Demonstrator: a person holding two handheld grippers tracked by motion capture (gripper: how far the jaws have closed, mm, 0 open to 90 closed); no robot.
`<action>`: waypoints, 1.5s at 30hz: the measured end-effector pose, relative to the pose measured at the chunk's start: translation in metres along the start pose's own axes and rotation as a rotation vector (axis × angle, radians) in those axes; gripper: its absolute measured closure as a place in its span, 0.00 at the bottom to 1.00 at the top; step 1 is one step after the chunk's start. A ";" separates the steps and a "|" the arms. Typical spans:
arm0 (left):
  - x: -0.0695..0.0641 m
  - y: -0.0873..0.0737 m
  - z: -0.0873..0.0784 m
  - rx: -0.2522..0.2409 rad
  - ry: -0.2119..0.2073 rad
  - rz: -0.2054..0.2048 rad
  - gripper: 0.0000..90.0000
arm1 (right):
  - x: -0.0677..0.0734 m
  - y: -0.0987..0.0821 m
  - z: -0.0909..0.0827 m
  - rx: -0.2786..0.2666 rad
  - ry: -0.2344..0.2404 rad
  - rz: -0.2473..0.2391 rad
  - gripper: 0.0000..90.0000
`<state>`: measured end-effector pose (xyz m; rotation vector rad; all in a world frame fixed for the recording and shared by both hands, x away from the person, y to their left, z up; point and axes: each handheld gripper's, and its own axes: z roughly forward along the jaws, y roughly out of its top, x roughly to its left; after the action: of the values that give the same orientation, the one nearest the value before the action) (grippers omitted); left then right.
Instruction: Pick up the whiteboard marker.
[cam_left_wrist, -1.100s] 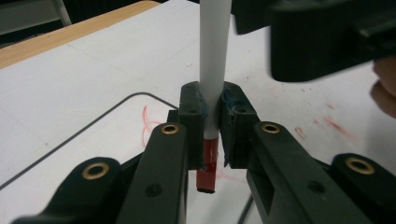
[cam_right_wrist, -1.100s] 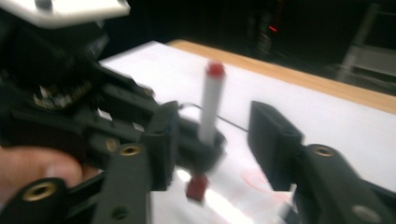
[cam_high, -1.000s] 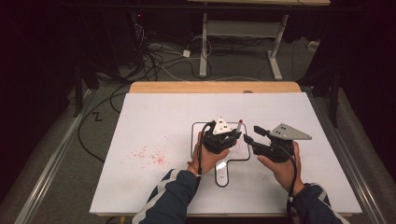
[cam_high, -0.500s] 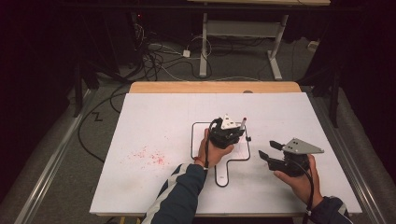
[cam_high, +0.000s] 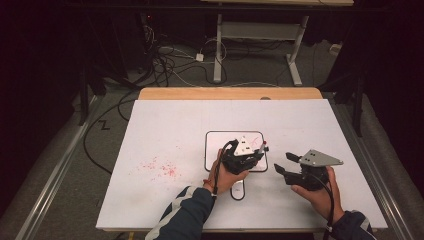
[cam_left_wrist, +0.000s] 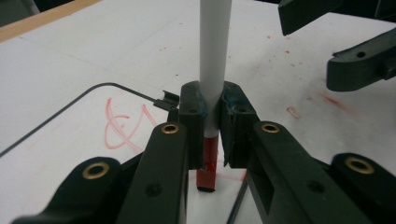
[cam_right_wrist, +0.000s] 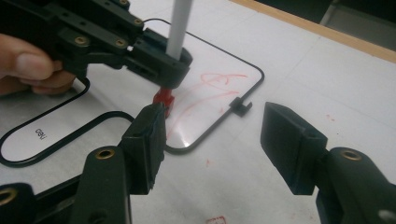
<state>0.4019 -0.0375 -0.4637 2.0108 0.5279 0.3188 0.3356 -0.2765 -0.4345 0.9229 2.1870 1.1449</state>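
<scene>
A small whiteboard (cam_high: 220, 145) with a black rim lies mid-table and carries red scribbles (cam_left_wrist: 123, 123). My left gripper (cam_high: 256, 151) is over it, shut on a white marker (cam_left_wrist: 214, 56). The marker points down, its red tip (cam_left_wrist: 207, 168) at the board surface. In the right gripper view this gripper (cam_right_wrist: 159, 56) and marker (cam_right_wrist: 180, 23) stand above the scribbled board (cam_right_wrist: 219, 112). My right gripper (cam_high: 282, 162) is to the right of the board. Its jaws have just been opening and nothing is between them (cam_right_wrist: 212, 140). Its jaws (cam_left_wrist: 359, 60) show at the top right in the left gripper view.
The board lies on a white table sheet (cam_high: 310, 120) with red specks (cam_high: 160, 167) at the left. A rounded black outline with a label (cam_right_wrist: 46, 135) joins the board's near side. A wooden edge (cam_high: 230, 93) runs along the far side, with cables (cam_high: 175, 65) on the floor beyond.
My right gripper has drawn away from the left one, to the right and toward the near edge, with its jaws wider. The left gripper stays over the board with the marker, slightly lower.
</scene>
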 end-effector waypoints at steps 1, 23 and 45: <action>0.005 0.001 0.001 0.001 0.016 -0.012 0.88 | 0.001 0.000 0.001 0.001 0.000 -0.006 0.46; -0.010 0.005 0.015 0.024 -0.041 -0.065 0.88 | 0.002 -0.004 -0.001 0.007 0.025 -0.050 0.45; -0.001 0.020 0.003 0.001 -0.083 -0.066 0.88 | -0.003 -0.004 0.002 0.000 0.021 -0.036 0.46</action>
<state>0.4073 -0.0482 -0.4473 1.9934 0.5412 0.1937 0.3378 -0.2793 -0.4391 0.8720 2.2112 1.1428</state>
